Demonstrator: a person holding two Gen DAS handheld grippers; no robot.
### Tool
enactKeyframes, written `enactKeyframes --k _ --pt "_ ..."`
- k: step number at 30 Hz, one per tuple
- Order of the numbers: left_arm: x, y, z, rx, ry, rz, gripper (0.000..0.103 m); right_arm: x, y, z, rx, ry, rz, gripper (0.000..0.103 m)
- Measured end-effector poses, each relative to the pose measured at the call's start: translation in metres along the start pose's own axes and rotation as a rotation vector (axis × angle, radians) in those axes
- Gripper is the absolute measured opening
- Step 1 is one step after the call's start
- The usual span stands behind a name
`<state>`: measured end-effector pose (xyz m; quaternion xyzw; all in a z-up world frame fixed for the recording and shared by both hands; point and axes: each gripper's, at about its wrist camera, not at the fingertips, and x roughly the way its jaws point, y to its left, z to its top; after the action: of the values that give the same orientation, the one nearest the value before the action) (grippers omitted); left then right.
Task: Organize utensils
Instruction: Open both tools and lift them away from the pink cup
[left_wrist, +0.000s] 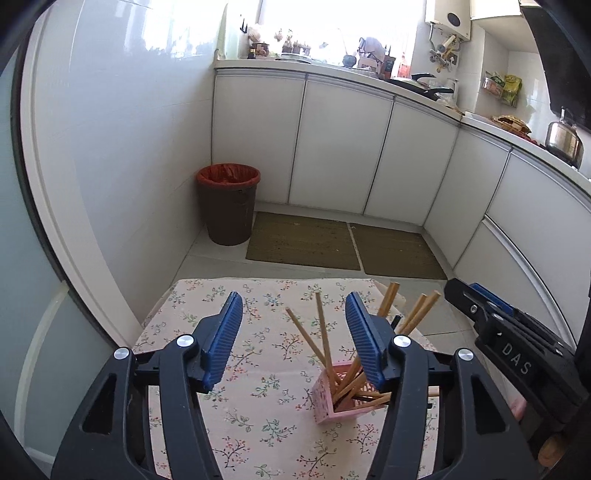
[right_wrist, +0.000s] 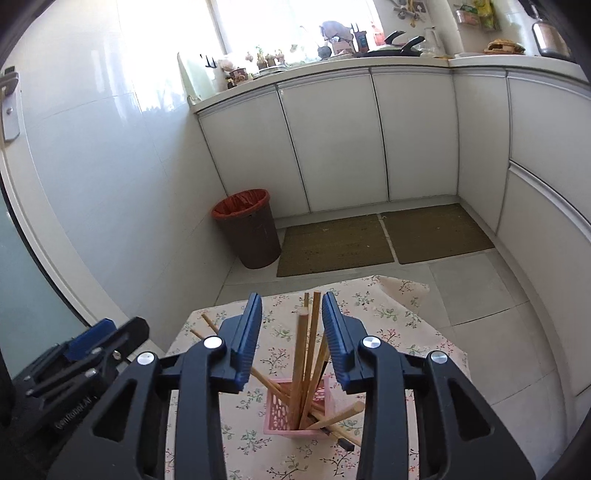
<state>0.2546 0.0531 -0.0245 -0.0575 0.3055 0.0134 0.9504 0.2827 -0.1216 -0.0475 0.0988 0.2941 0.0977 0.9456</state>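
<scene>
A pink perforated holder (left_wrist: 328, 400) (right_wrist: 295, 413) stands on the floral tablecloth (left_wrist: 258, 369) (right_wrist: 391, 332). Several wooden chopsticks (left_wrist: 323, 334) (right_wrist: 301, 354) stick out of it at different angles, with a dark one among them. My left gripper (left_wrist: 293, 334) is open and empty, above and just left of the holder. My right gripper (right_wrist: 291, 334) is open and empty, straddling the upright chopsticks from above without touching them. Each gripper shows at the edge of the other's view, the right one (left_wrist: 509, 343) and the left one (right_wrist: 85, 362).
A brown bin with a red liner (left_wrist: 229, 203) (right_wrist: 247, 229) stands on the floor by the wall. Two green mats (left_wrist: 343, 243) (right_wrist: 384, 236) lie before white cabinets (left_wrist: 343, 140). The counter above holds pans, a kettle (left_wrist: 563, 136) and bottles.
</scene>
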Motion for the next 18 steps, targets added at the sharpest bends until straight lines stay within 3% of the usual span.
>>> enactKeyframes --k 3,5,8,12,18 --pt "-0.010 -0.001 -0.001 0.017 -0.025 0.045 0.055 -0.020 0.001 0.001 -0.028 -0.040 -0.056 0.036" --pt "-0.019 -0.004 -0.002 0.027 -0.038 0.053 0.058 -0.037 0.001 -0.001 -0.043 -0.067 -0.099 0.043" --pt "-0.038 -0.010 -0.007 0.034 -0.065 0.048 0.072 -0.061 0.000 -0.008 -0.072 -0.087 -0.157 0.048" --pt "-0.064 -0.020 -0.021 0.067 -0.092 0.059 0.080 -0.091 -0.006 -0.020 -0.072 -0.110 -0.238 0.071" --pt "-0.091 -0.029 -0.048 0.092 -0.093 0.062 0.089 -0.123 -0.023 -0.045 -0.031 -0.107 -0.323 0.082"
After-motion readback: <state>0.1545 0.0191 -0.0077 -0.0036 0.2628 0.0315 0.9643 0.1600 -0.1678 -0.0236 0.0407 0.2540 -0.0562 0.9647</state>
